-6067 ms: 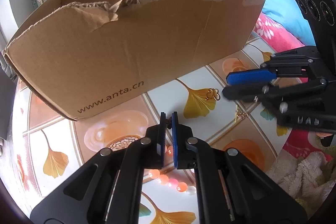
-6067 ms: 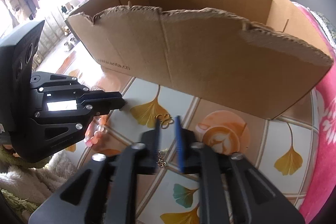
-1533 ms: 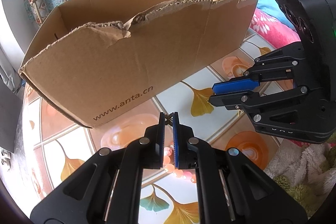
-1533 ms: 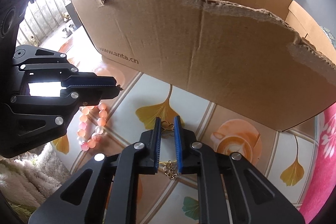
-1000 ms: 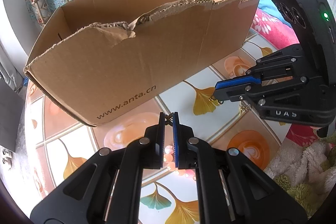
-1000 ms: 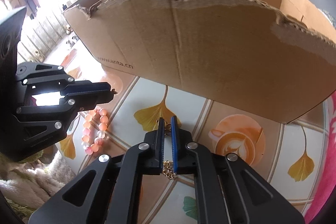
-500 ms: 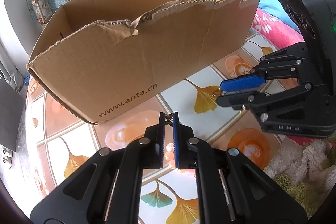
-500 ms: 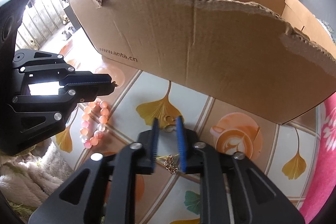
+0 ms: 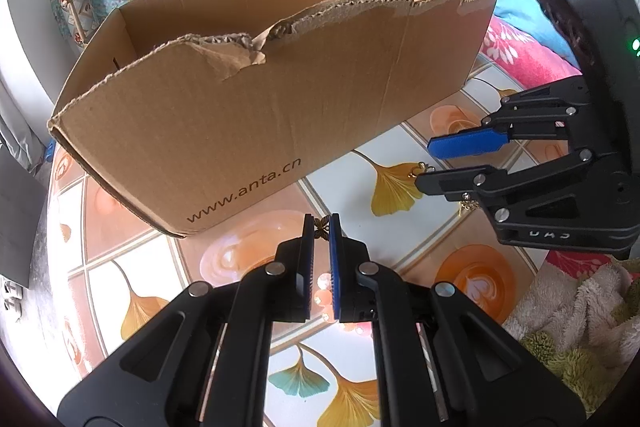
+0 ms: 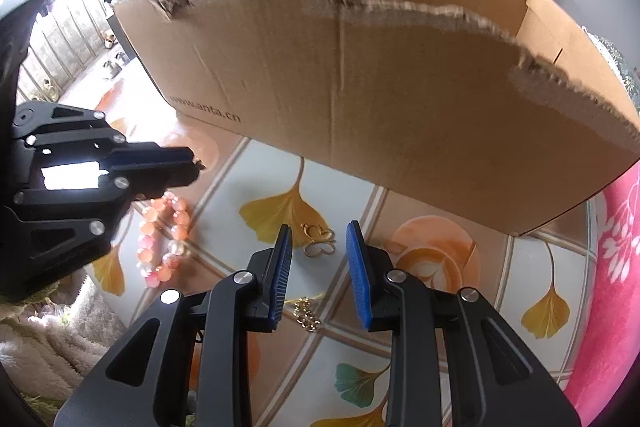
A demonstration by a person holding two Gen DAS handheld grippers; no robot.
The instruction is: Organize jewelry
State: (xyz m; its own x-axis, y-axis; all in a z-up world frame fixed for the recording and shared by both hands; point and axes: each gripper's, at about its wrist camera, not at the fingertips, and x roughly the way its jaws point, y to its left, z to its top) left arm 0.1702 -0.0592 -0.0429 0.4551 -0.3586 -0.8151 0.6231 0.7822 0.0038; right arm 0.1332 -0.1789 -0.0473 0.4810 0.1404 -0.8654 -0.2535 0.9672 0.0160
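Gold metal, thin and bright, makes up the small pieces here. The left gripper (image 9: 321, 227) has its jaws nearly together, pinching a tiny dark-gold butterfly charm (image 9: 321, 223) at its very tips; the charm's wings spread flat between the two pads and stand clear of the table.

The right gripper (image 10: 319, 251) has just been opening its jaws, and the blue ribbed pads (image 10: 357, 267) now stand apart, pressing on nothing. Between them, on the tabletop, lies a gold earring (image 10: 318, 239) shaped like looped wire petals, one loop at 12 o'clock and a heart-like loop just below it. Further back between the fingers, toward 6 o'clock, a short gold chain (image 10: 306, 313) lies bunched on a tile seam.

At 9 o'clock of the earring in the right wrist view, a bead bracelet (image 10: 164, 239) rests in an oval, its round beads orange, pink and milky white. It lies partly beneath the left gripper's tips.

The table (image 10: 440, 307) wears a glossy cloth printed with yellow ginkgo leaves and orange coffee cups. At 12 o'clock stands a brown cardboard box (image 9: 248, 115), open-topped, its near wall torn ragged along the upper edge, with a web address printed low on its face.
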